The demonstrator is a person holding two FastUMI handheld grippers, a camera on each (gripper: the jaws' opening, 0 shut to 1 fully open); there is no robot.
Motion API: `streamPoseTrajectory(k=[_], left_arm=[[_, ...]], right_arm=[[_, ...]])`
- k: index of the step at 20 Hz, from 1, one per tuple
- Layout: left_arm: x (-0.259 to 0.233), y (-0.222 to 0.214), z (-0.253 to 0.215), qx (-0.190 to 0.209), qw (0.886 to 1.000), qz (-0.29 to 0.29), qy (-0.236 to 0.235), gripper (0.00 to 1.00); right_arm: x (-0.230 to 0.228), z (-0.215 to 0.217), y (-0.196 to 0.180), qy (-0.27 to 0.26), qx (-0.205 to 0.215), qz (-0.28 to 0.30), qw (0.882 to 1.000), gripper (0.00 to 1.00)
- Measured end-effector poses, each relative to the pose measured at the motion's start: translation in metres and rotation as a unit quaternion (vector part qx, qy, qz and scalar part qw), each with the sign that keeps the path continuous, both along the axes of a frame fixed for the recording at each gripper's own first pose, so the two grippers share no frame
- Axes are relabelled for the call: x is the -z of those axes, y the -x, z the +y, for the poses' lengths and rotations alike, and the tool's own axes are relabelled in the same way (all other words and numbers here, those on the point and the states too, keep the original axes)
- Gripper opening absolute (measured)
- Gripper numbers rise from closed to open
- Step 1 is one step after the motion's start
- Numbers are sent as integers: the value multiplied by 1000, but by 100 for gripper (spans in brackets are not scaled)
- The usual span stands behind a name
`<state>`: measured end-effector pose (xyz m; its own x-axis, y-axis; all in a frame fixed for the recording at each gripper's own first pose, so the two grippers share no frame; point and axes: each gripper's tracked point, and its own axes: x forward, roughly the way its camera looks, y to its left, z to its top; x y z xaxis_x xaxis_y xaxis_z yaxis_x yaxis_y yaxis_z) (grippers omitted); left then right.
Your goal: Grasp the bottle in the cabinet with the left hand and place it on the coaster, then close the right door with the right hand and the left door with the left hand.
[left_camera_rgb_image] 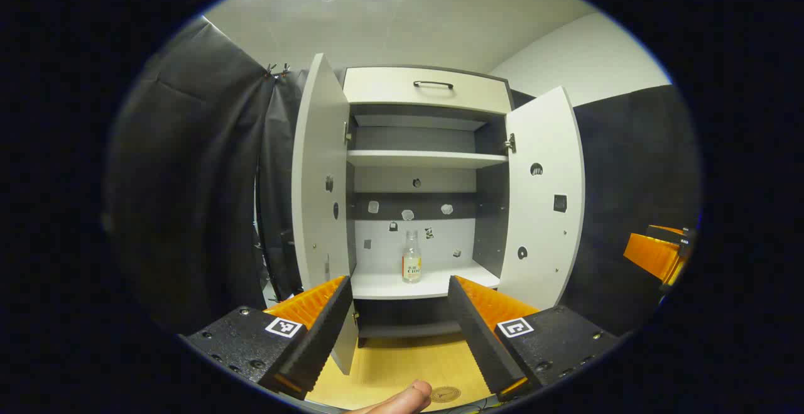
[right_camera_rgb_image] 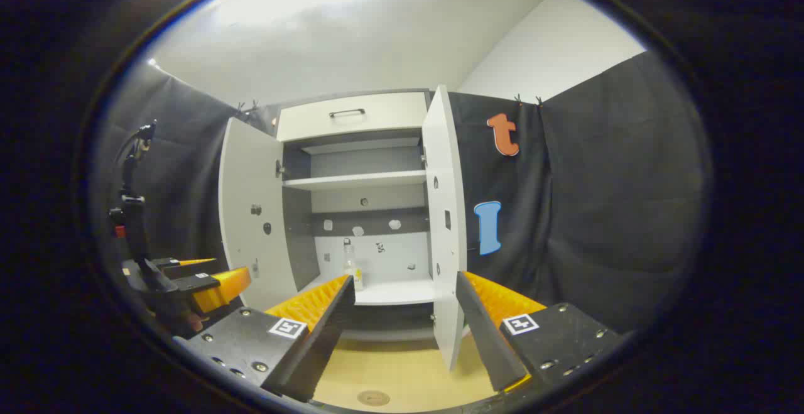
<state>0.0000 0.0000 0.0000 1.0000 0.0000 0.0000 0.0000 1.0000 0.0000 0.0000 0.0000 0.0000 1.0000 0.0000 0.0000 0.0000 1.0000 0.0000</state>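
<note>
Straight ahead of both cameras stands the cabinet (left_camera_rgb_image: pixel 427 87), its two doors swung wide, a drawer with a dark handle (left_camera_rgb_image: pixel 433 83) across the top. Its left door (left_camera_rgb_image: pixel 319 175) and right door (left_camera_rgb_image: pixel 543 200) stand out to either side of the open shelves; seen from the right gripper view, the right door (right_camera_rgb_image: pixel 446 213) is edge-on, just past the right claw. Below the cabinet lies the pale wooden bench (left_camera_rgb_image: pixel 402 364). On the lower shelf (left_camera_rgb_image: pixel 414 285), upright and near its middle, stands the clear bottle (left_camera_rgb_image: pixel 411 258), alone, well apart from both claws. Nearer the camera, flat on the bench, sits the small round coaster (left_camera_rgb_image: pixel 445 394), with a fingertip (left_camera_rgb_image: pixel 402 398) just beside it at the bottom edge of the left gripper view. The left claw (left_camera_rgb_image: pixel 402 313) is spread apart and grips nothing. The right claw (right_camera_rgb_image: pixel 405 313) is likewise spread apart and grips nothing; it also appears far off in the left gripper view.
</note>
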Motion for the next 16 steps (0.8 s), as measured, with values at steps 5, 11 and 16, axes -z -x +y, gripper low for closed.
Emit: streamPoseTrajectory(k=[5, 11, 16], left_arm=[[-14, 9, 4, -25, 1000, -10, -5, 93], [0, 12, -2, -51, 999, 3, -15, 96], [5, 13, -9, -52, 998, 12, -20, 96]], right_arm=[[-2, -24, -1, 37, 1, -2, 999, 98], [-3, -50, -5, 72, -1, -15, 997, 96], [2, -46, -21, 68, -14, -8, 998, 98]])
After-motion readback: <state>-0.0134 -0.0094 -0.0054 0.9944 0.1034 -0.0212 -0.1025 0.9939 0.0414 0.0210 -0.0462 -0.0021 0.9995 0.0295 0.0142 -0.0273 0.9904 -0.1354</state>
